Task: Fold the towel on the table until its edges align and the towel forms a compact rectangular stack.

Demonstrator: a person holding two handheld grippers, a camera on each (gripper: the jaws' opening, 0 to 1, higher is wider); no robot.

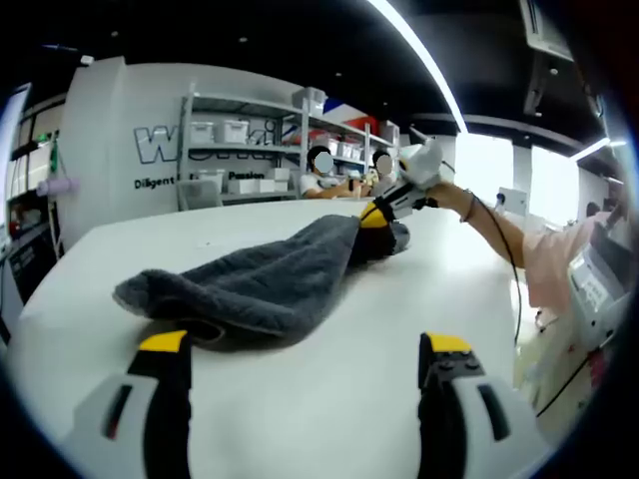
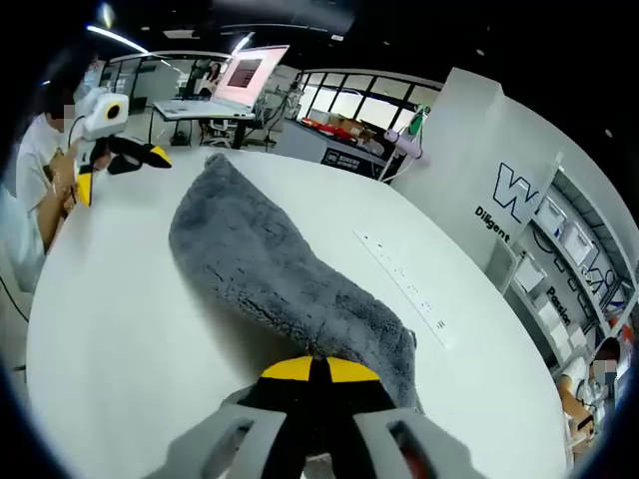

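- While the right gripper is pinching one end of the grey towel, jaws closed together on the cloth, the towel is lying stretched in a long strip across the white table
- The left gripper is hovering just short of the near bunched end, jaws standing wide apart and gripping nothing
- The towel is looking rumpled and part-doubled; I can't quite tell how many layers are lying there
- Doing this step well probably means taking the loose near corner cleanly with the left, then carrying both ends together, keeping the strip taut so the edges meet
- Room is looking generous: bare tabletop is lying on both sides, the table edge is sitting well apart from the cloth, and the shelving is standing far behind
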